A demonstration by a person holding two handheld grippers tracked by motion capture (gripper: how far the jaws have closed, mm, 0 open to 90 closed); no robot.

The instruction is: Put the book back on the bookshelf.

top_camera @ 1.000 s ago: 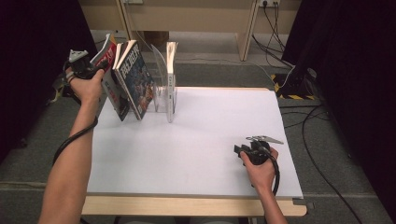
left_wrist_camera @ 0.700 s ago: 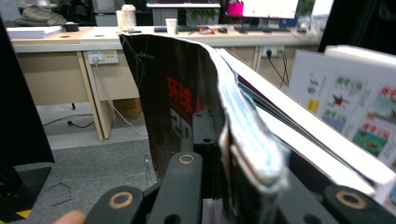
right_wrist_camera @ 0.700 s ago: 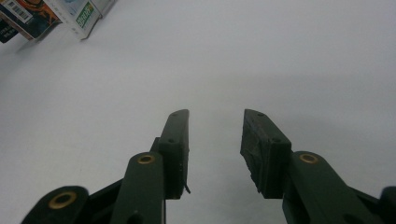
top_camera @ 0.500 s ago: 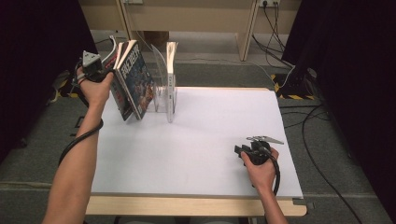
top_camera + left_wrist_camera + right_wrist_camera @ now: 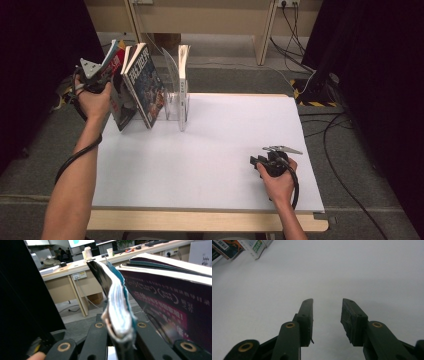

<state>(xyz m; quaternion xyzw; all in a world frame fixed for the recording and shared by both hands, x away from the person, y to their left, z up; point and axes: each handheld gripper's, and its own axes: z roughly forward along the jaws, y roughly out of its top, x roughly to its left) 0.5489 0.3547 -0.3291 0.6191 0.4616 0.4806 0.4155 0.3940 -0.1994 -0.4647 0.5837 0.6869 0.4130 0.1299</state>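
Black tongs (image 5: pixel 327 315) with brass rivets, trailing black cables.

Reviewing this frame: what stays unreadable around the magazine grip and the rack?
- High view: left gripper jaws, hidden behind the hand and the magazine.
- Left gripper view: magazine edge blurred; cover out of sight.
- Right gripper view: magazines cut off by the frame edge.
- High view: clear rack dividers hard to count.

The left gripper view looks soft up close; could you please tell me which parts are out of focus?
In the left gripper view, the thin blue-edged magazine clamped in the left tool is blurred, the desks behind sharper; in the right gripper view, the right tool is sharp over the evenly lit white tabletop.
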